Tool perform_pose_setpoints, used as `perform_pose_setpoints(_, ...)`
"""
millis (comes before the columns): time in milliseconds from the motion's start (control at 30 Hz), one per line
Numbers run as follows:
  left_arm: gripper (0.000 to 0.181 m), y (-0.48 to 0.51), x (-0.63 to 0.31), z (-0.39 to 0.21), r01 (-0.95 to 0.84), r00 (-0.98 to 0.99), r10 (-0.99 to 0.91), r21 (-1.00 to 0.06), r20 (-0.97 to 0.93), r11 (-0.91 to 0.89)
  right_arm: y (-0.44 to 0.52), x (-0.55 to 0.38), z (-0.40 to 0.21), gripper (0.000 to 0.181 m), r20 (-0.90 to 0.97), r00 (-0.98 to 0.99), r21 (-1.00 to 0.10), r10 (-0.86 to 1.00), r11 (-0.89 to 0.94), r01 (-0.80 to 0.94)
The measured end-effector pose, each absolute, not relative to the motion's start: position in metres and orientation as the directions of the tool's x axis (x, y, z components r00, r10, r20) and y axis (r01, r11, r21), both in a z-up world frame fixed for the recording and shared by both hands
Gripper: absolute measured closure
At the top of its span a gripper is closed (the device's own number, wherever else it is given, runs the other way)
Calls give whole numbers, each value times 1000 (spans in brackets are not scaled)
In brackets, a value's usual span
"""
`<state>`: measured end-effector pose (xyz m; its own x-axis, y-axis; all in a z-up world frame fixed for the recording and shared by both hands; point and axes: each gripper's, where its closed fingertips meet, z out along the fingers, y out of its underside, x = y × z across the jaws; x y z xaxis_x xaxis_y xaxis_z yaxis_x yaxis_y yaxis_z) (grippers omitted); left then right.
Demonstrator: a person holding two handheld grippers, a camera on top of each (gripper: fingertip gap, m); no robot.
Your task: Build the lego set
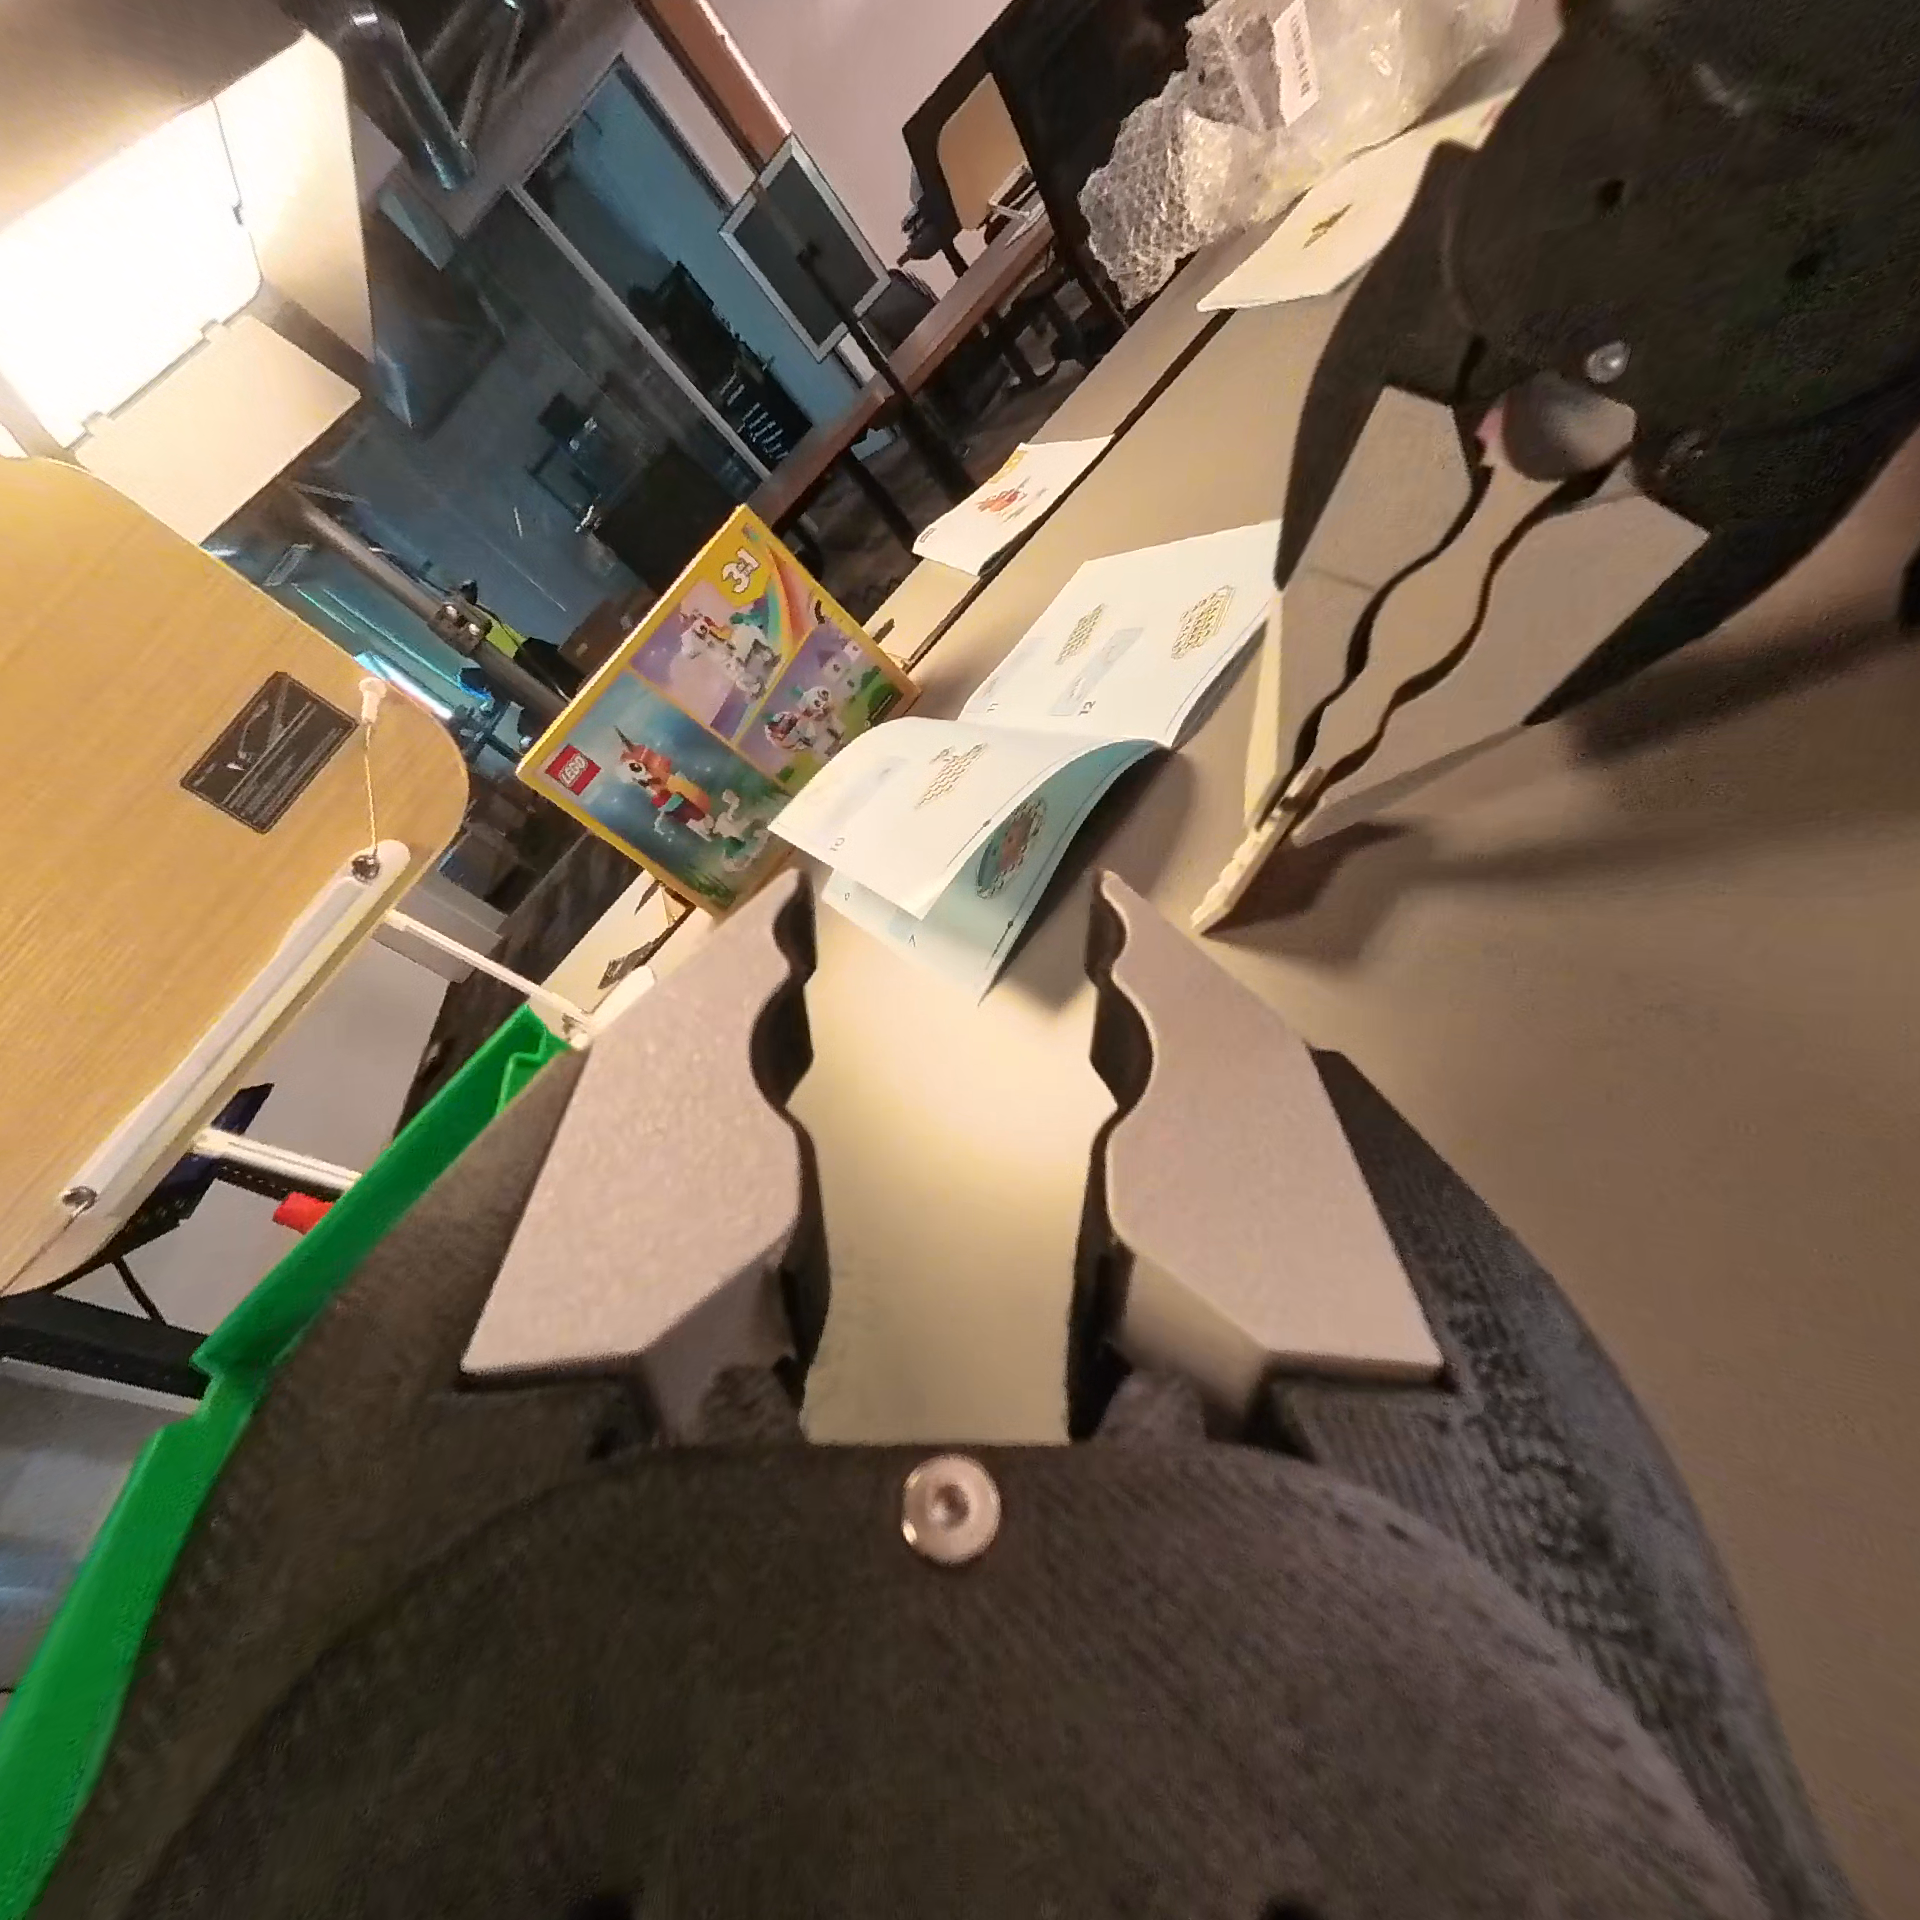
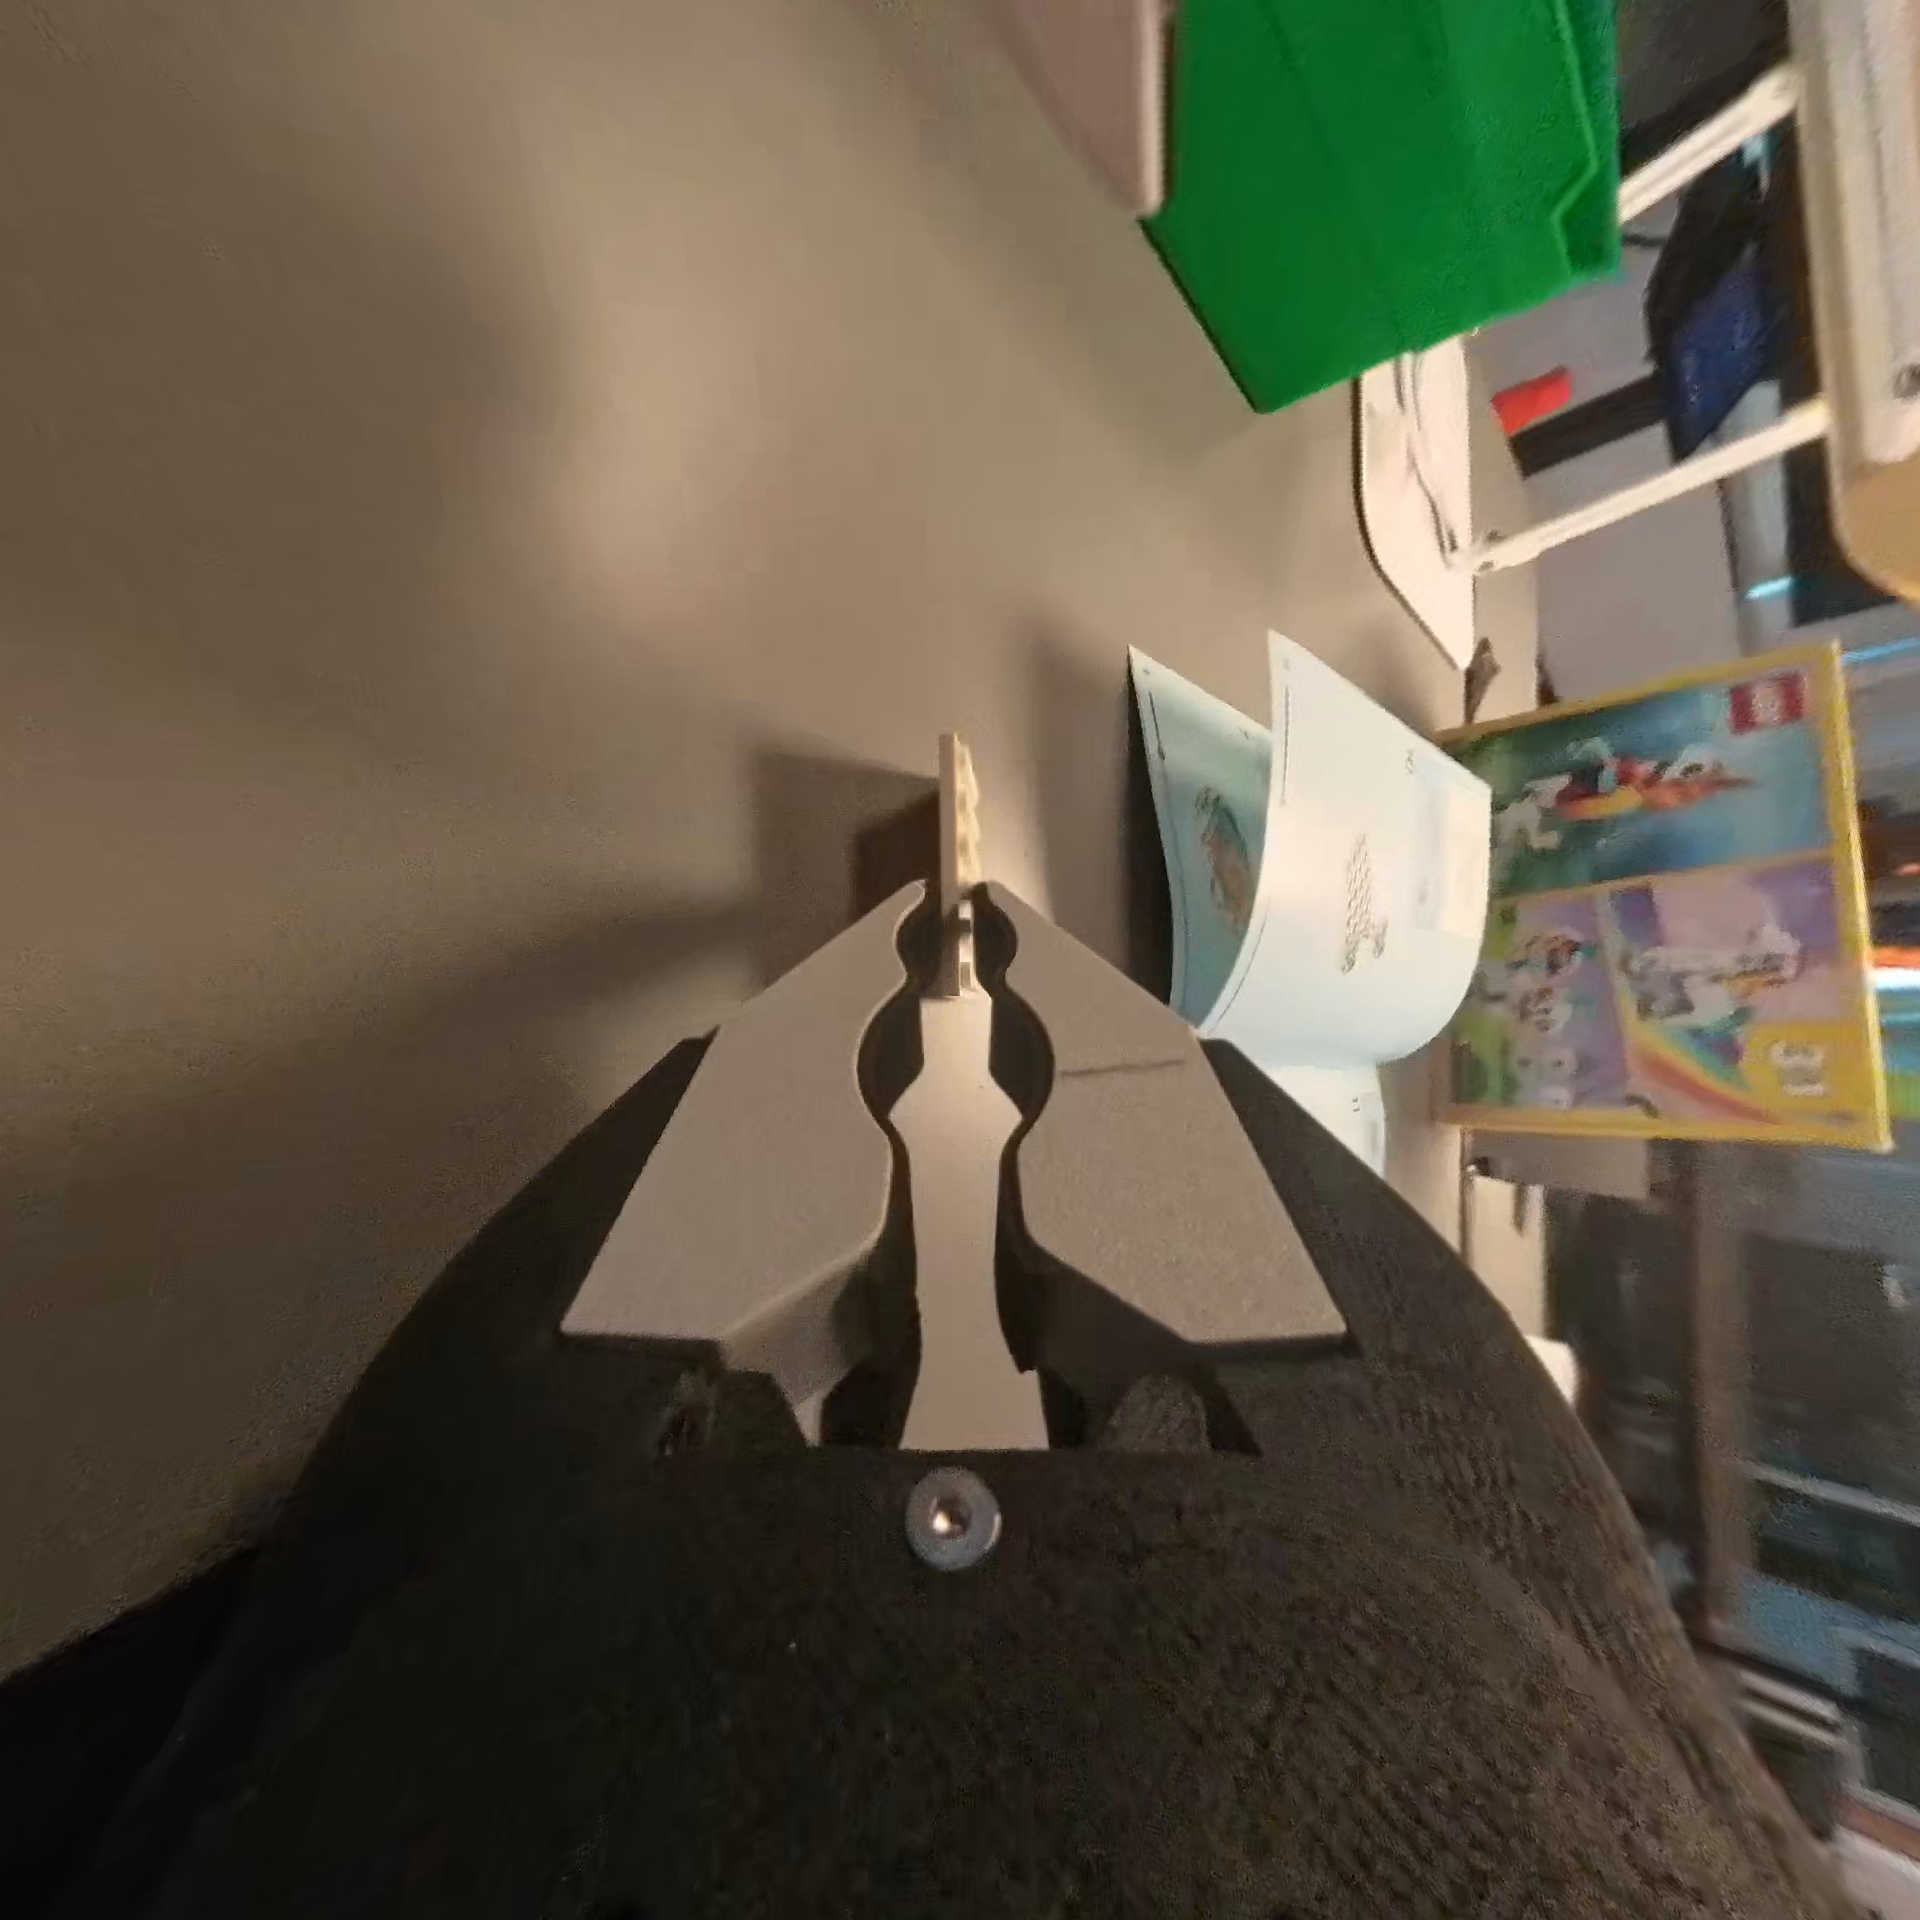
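Note:
My right gripper is shut on a thin white lego plate, held edge-on with its studs facing right. The left wrist view shows this gripper at the upper right with the plate sticking out of its tips, its end close to the beige table. Whether the plate touches the table I cannot tell. My left gripper is open and empty, low over the table, pointing at the open instruction booklet. The booklet lies just right of the plate.
The yellow lego box stands behind the booklet at the table edge, also in the right wrist view. A green bin sits at the left. A leaflet, a white card and a bubble-wrap bag lie farther back.

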<state>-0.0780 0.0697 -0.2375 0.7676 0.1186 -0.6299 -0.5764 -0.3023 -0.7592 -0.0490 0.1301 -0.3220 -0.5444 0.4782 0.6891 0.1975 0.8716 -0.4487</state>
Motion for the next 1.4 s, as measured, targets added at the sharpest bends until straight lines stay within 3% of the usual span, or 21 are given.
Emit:
perform_pose_setpoints(200, 130, 61, -71, -236, -497, 836, 97, -819, -540, -286, 126, -41, -331, 170, 592, -614, -505, 522, 834, 222)
perform_pose_setpoints(267, 130, 58, -68, -234, -475, 853, 87, -835, -514, -279, 124, -38, -329, 159, 545, -626, -550, 557, 801, 235)
perform_pose_setpoints(433, 132, 40, -50, -219, -442, 885, 47, -868, -463, -226, 107, -34, -301, 131, 315, -645, -788, 696, 571, 231)
perform_pose_setpoints(567, 135, 11, -43, -187, -380, 920, 64, -919, -387, -107, 104, -46, -245, 134, 252, -549, -951, 797, 308, 10)
perform_pose_setpoints(633, 140, -8, -57, -172, -327, 934, 131, -943, -333, -66, 117, -54, -227, 141, 271, -418, -962, 867, 256, -93)
perform_pose_setpoints(733, 145, -40, -96, -157, -249, 923, 290, -967, -254, -55, 139, -63, -220, 160, 347, -178, -933, 921, 319, -168)
perform_pose_setpoints(967, 149, -124, -205, -146, -215, 726, 649, -971, -228, -102, 156, -69, -226, 167, 471, -19, -876, 882, 464, -130)
perform_pose_setpoints(1133, 128, -155, -259, -167, -80, 696, 692, -978, -195, -195, 178, -73, -232, 167, 452, 53, -887, 890, 455, -72)
perform_pose_setpoints(1267, 133, -151, -272, -186, 17, 780, 609, -969, -141, -246, 181, -74, -233, 167, 433, 56, -897, 900, 436, -65)
perform_pose_setpoints(1400, 147, -143, -273, -224, 111, 878, 459, -874, -137, -472, 181, -76, -235, 167, 444, 55, -893, 894, 446, -50)
